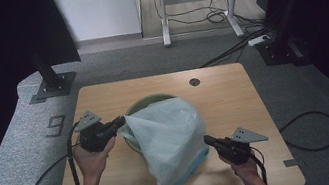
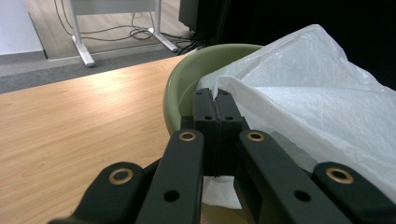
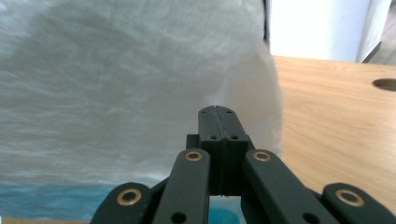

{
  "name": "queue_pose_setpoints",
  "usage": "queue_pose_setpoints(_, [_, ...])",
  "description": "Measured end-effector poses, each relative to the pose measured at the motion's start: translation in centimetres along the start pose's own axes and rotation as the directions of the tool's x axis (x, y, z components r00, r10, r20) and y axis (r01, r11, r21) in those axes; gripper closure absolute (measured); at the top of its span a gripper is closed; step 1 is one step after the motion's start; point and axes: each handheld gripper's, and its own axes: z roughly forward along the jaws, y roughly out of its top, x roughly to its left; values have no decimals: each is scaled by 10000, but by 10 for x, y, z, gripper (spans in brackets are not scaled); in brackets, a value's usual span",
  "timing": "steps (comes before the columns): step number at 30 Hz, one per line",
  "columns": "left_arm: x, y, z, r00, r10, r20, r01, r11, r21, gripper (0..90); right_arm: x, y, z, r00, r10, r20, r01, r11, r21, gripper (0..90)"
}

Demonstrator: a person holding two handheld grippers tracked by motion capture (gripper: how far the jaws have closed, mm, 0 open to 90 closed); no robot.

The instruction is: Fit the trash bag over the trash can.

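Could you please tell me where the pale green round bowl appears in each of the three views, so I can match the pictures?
High view: the pale green round bowl sits mid-table, its rim peeking out behind the translucent white plastic bag.
Left gripper view: its rim curves just above the shut jaws, at centre.
Right gripper view: the bag stands in front here and no bowl rim can be made out.
Shared landmark: the bag, seen in all three views, on the light wooden table.

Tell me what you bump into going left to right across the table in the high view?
Left gripper → white plastic bag draped over the green bowl → right gripper.
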Motion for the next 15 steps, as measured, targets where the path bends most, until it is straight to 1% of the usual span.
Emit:
queue_pose_setpoints(2, [0,0,1,10000,-15,-3,15,10000,-2,896,-1,1,-5,9999,-10,117,11,10000,-70,888])
queue_pose_setpoints(4, [1,0,1,10000,-53,-38,53,10000,-17,896,-4,-2,-9,9998,40,207,-39,10000,-65,884])
queue_pose_setpoints(5, [1,0,1,10000,-71,-57,71,10000,-24,896,-6,-4,-11,9997,109,225,-108,9999,-23,831])
queue_pose_setpoints(7, [3,-1,1,9999,-135,-102,135,9999,-21,896,-8,-9,-12,9994,249,252,-250,9997,43,668])
queue_pose_setpoints(8, [3,-1,0,9998,-140,-115,140,9999,-15,896,-8,-14,-12,9989,270,376,-276,9995,142,620])
queue_pose_setpoints(9, [3,-1,1,9998,-168,-125,168,9999,-23,896,-8,-17,-12,9990,311,332,-317,9993,191,578])
queue_pose_setpoints(11, [4,-2,1,9997,-194,-129,194,9998,-25,896,-7,-21,-12,9989,368,280,-376,9989,288,529])
queue_pose_setpoints(14, [4,-2,1,9997,-225,-117,225,9997,-24,896,-4,-24,-12,9993,361,113,-366,9985,416,463])
queue_pose_setpoints(15, [4,-2,1,9997,-230,-112,230,9997,-23,896,-2,-23,-11,9994,349,56,-351,9985,424,424])
